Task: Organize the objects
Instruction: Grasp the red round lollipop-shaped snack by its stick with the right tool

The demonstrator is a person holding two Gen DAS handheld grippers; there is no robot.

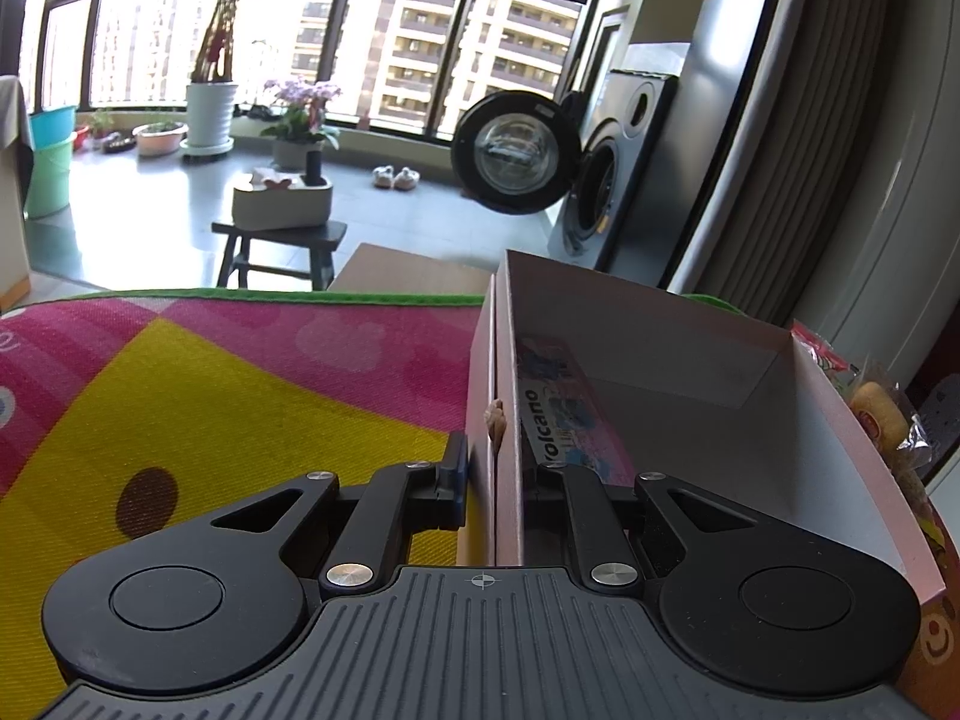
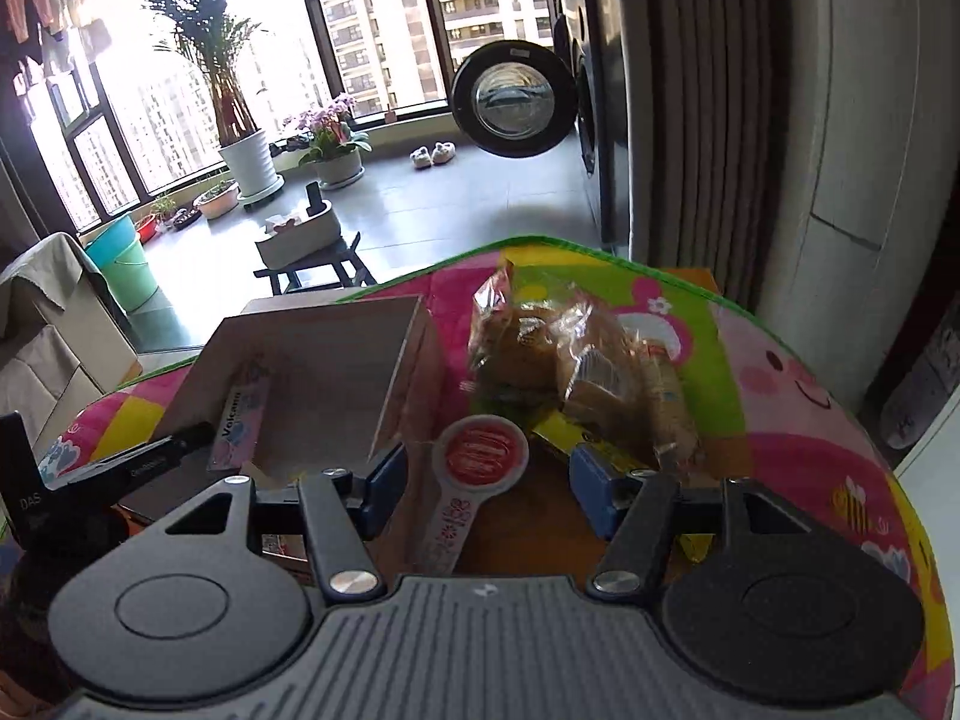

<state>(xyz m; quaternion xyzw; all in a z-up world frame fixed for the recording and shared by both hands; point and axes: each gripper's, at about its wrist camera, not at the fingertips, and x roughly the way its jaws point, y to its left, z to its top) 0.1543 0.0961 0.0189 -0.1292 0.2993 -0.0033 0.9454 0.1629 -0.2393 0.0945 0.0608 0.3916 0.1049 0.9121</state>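
An open cardboard box (image 1: 690,396) stands on the colourful play mat (image 1: 210,396), with a pink "Volcano" packet (image 1: 558,420) lying inside. My left gripper (image 1: 498,468) is shut on the box's left wall, its blue pad outside and the other finger inside. In the right wrist view the box (image 2: 324,360) is at the left, with the left gripper (image 2: 150,456) at its near corner. My right gripper (image 2: 489,489) is open. A white paddle-shaped item with a red disc (image 2: 480,450) lies between its fingers. A clear-wrapped bag of snacks (image 2: 576,360) and a yellow packet (image 2: 558,429) lie just beyond.
More snack packets (image 1: 882,420) sit right of the box. Past the mat's green far edge (image 2: 540,243) are a dark stool with a white container (image 1: 282,204), a washing machine with its door open (image 1: 516,150), potted plants (image 2: 246,156), buckets (image 2: 120,264) and a curtain (image 2: 708,120).
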